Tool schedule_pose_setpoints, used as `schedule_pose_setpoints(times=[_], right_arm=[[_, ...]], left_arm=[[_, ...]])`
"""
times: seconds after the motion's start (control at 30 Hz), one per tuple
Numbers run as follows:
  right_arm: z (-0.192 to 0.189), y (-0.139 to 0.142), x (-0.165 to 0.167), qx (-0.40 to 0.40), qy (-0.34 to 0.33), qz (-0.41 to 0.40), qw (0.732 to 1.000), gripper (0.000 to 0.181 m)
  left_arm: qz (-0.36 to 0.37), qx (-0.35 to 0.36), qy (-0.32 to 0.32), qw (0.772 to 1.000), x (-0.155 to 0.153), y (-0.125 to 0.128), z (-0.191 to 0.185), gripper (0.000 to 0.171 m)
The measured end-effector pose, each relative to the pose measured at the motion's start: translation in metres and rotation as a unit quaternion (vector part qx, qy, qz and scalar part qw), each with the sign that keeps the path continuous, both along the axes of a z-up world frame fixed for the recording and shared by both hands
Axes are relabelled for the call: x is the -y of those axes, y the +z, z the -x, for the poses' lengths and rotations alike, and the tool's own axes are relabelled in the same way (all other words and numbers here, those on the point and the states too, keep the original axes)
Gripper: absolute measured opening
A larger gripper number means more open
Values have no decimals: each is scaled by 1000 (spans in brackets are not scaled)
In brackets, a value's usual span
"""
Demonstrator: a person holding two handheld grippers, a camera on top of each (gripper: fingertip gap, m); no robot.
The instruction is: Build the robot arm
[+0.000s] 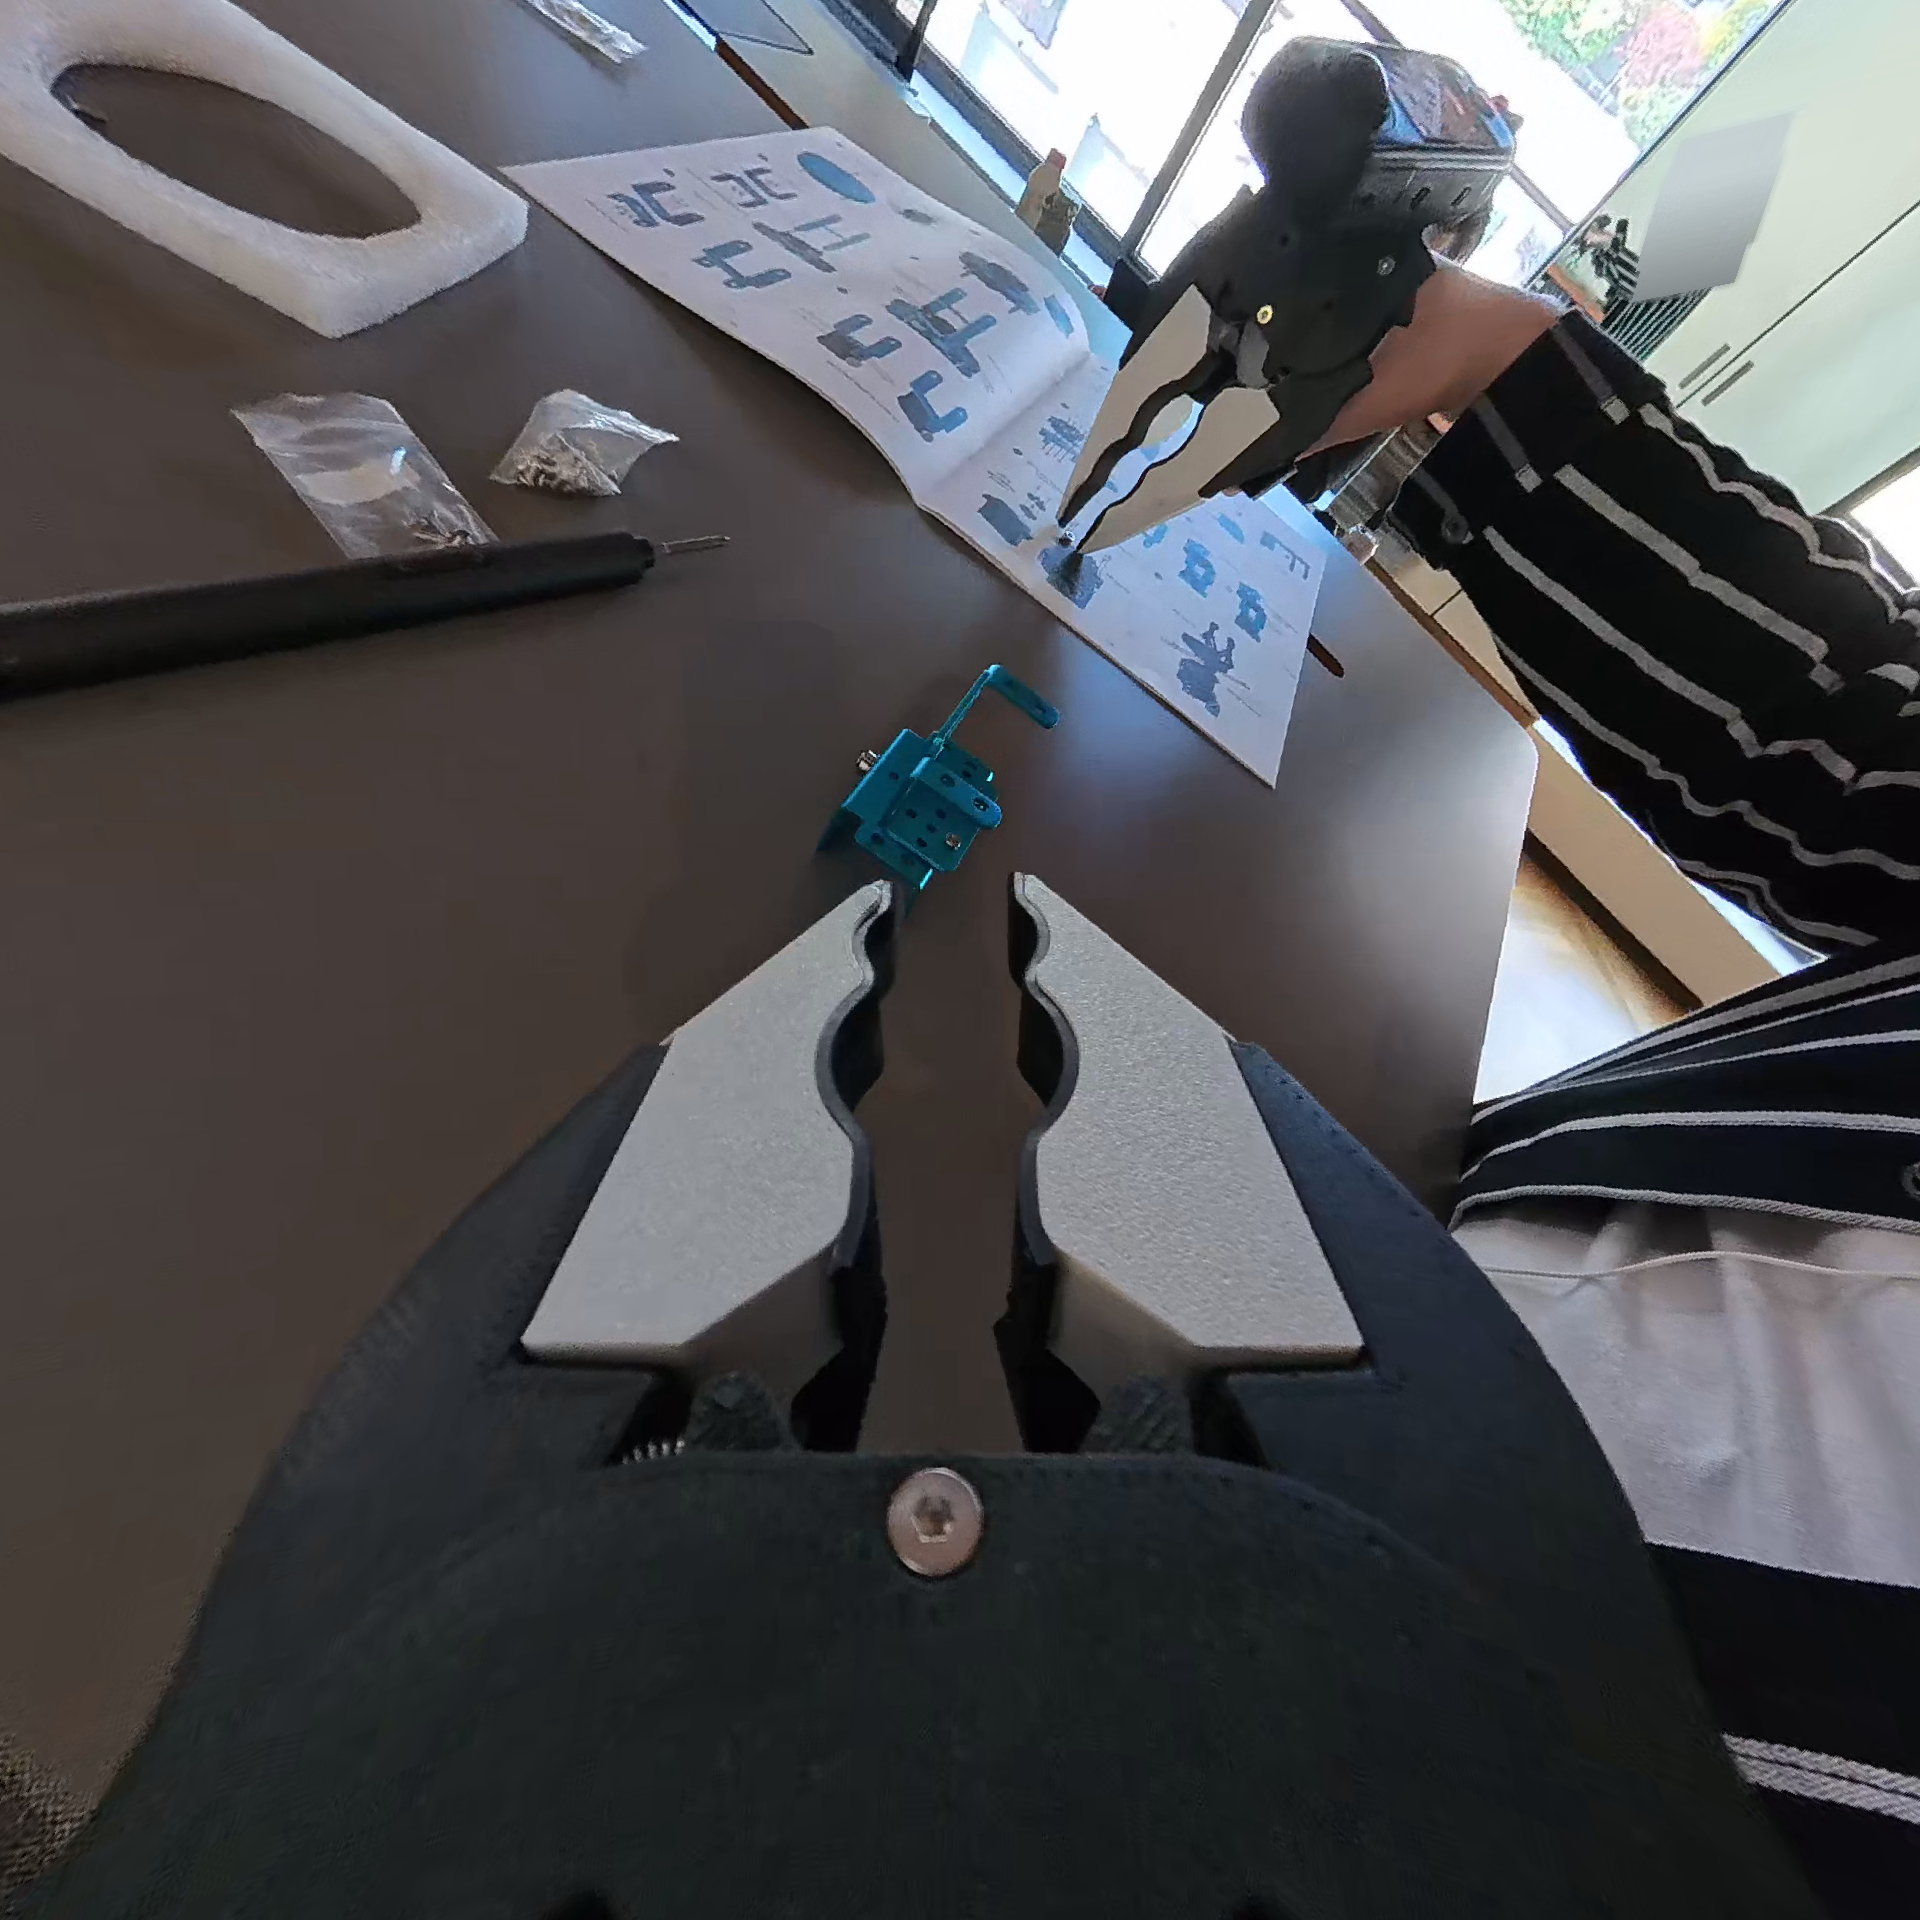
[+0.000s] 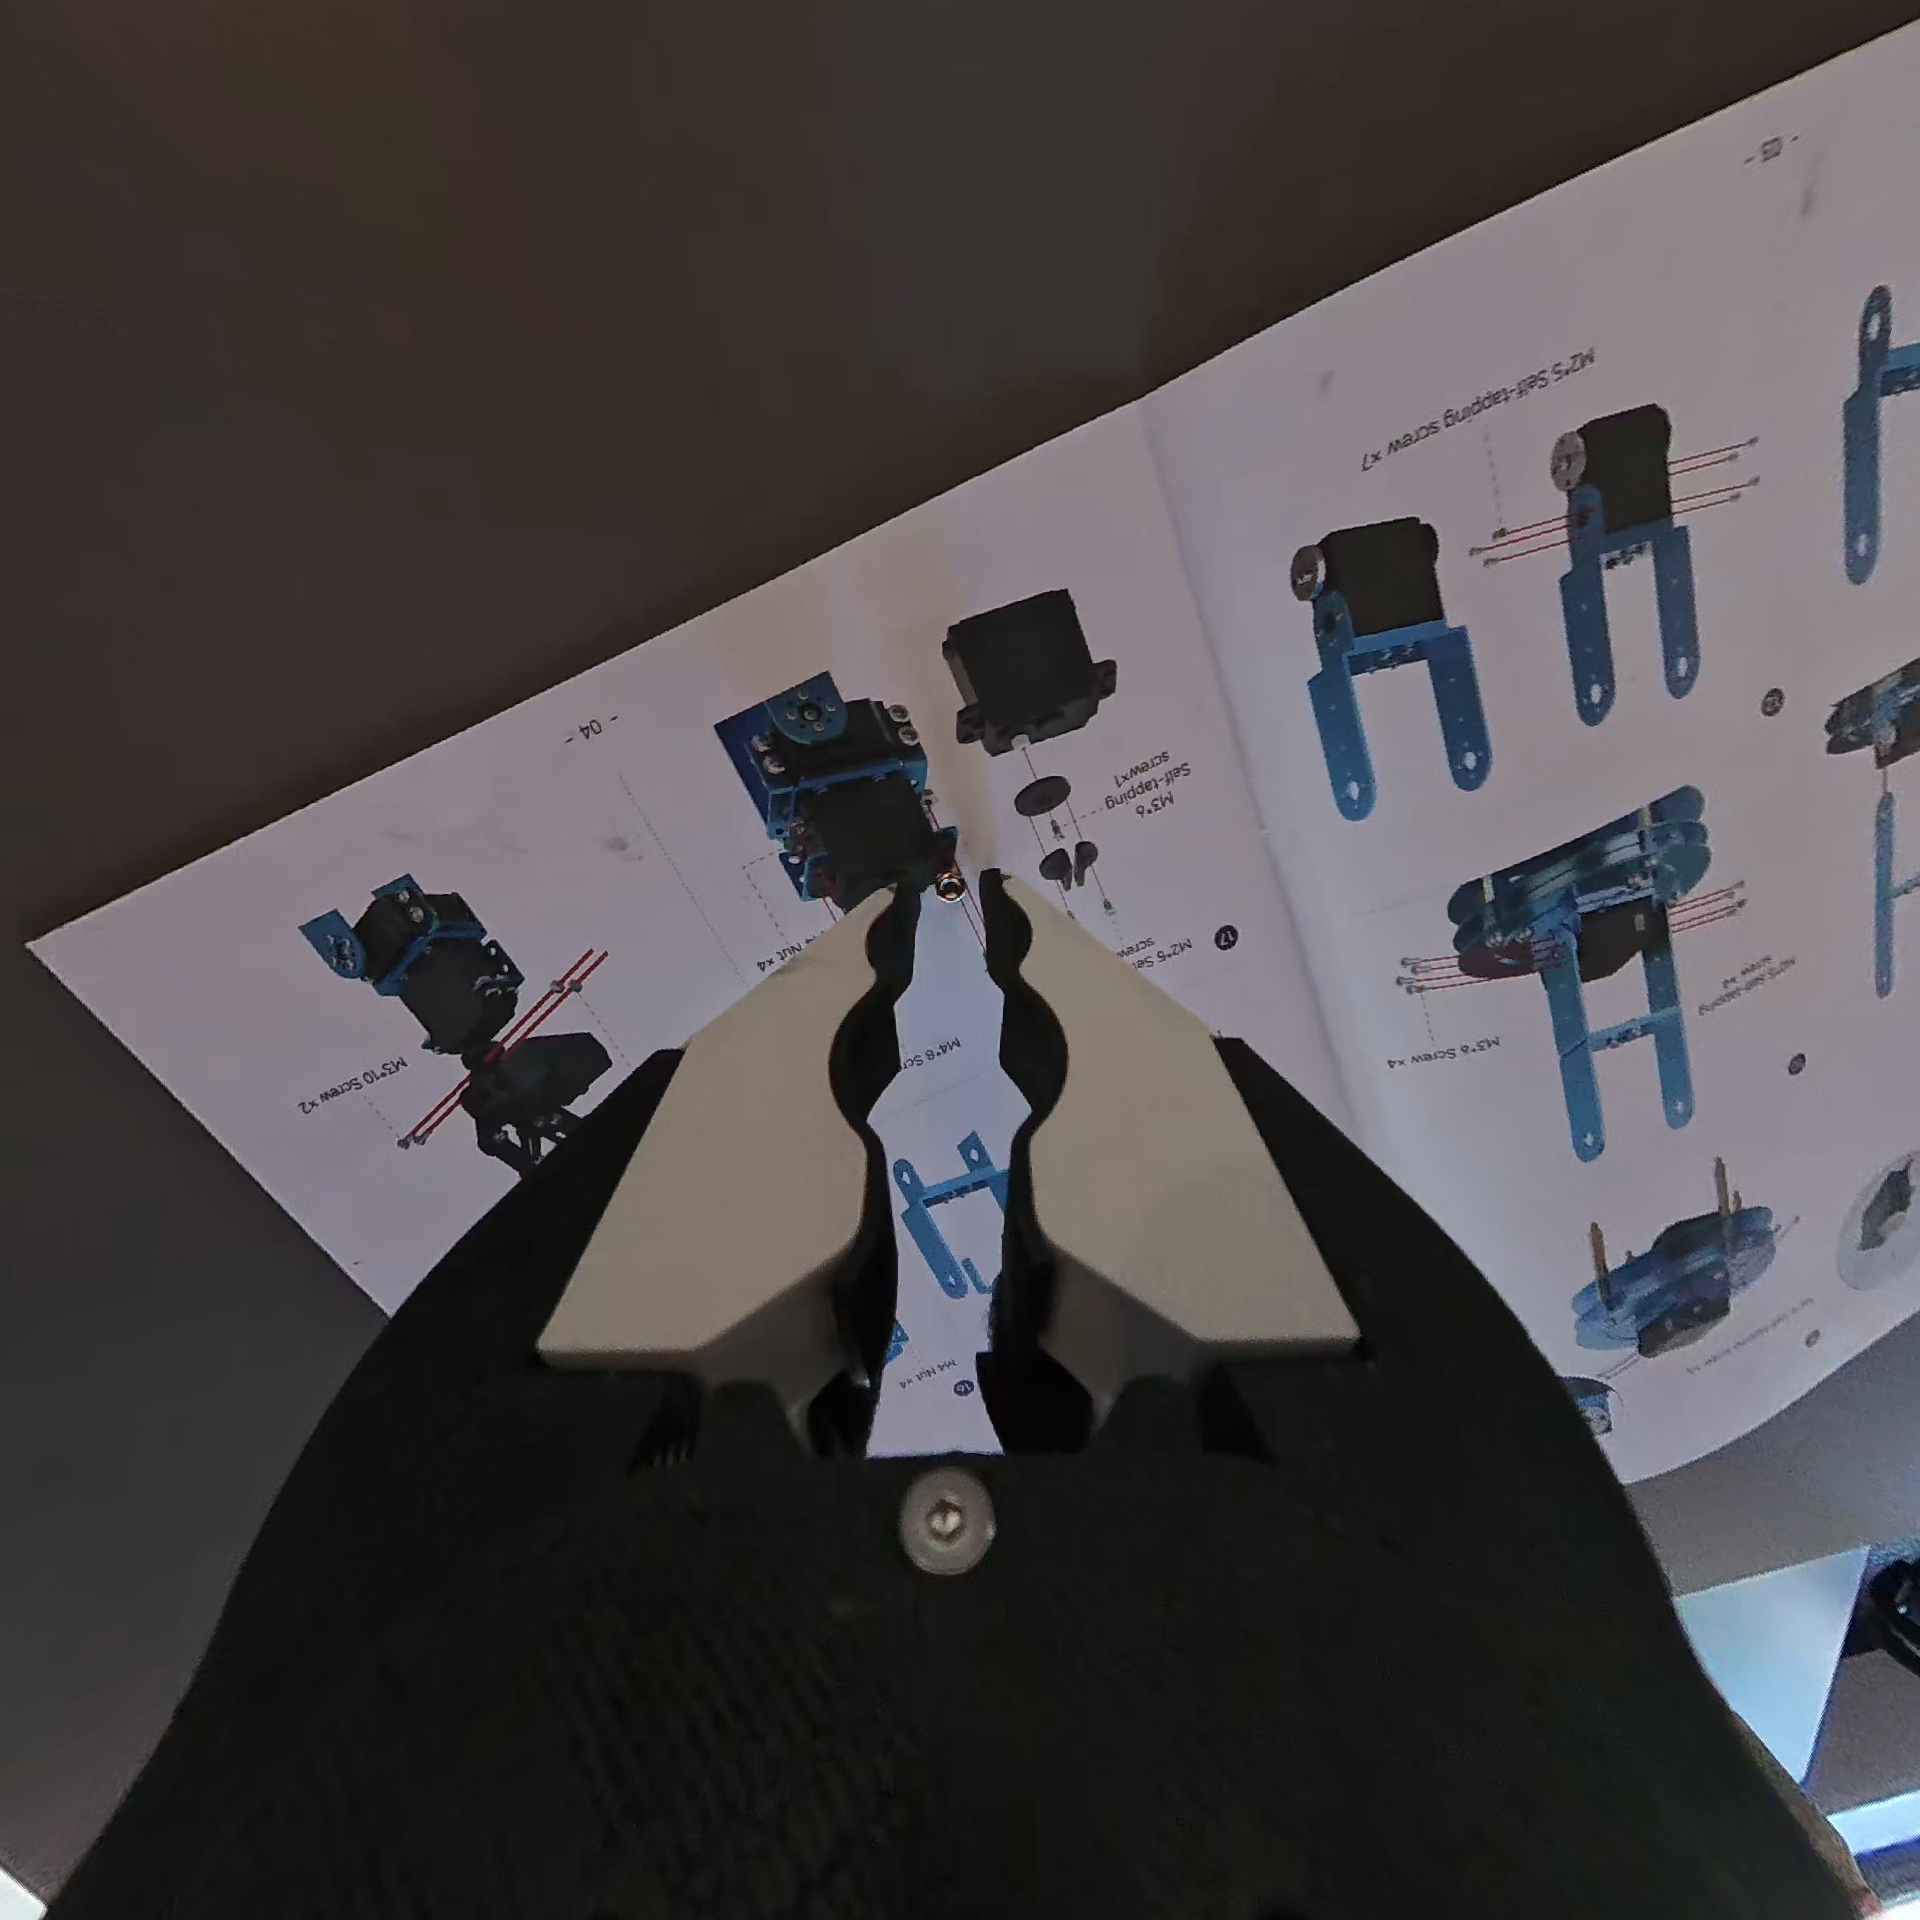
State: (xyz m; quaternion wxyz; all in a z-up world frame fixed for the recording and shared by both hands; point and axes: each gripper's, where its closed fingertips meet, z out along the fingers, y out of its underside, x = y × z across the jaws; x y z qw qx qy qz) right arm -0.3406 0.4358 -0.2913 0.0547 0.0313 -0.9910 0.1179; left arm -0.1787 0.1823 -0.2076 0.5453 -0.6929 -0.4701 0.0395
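My left gripper (image 1: 956, 888) is open and empty, low over the dark table (image 1: 520, 831). A small blue metal bracket assembly (image 1: 920, 795) with holes and a screw lies just beyond its fingertips, closest to the left one. My right gripper (image 2: 948, 886) points down at an open instruction booklet (image 2: 1299, 831). Its jaws are a narrow gap apart, and a small metal nut (image 2: 948, 886) lies on the page between the tips. The left wrist view also shows the right gripper (image 1: 1075, 535) with its tips on the booklet (image 1: 883, 312), held by a person's hand.
A black screwdriver (image 1: 312, 613) lies at the left. Two clear bags of small hardware (image 1: 364, 468) (image 1: 577, 447) lie behind it. A white foam insert (image 1: 260, 156) sits at the far left. The person's striped sleeve (image 1: 1662, 623) is at the right, by the table's edge. There is about 30 centimeters between the tips of the two grippers.
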Motion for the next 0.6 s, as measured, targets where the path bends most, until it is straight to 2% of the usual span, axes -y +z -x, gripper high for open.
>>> schedule_pose_setpoints(times=[0.23, 0.6], right_arm=[[-3, -1, 0, 14, 2, -5, 1000, 7], [-1, -1, 0, 33, -3, -26, 999, 11]], left_arm=[[2, 1, 1, 1000, 0, -2, -2, 19], [12, 3, 4, 1000, 2, -5, -6, 18]])
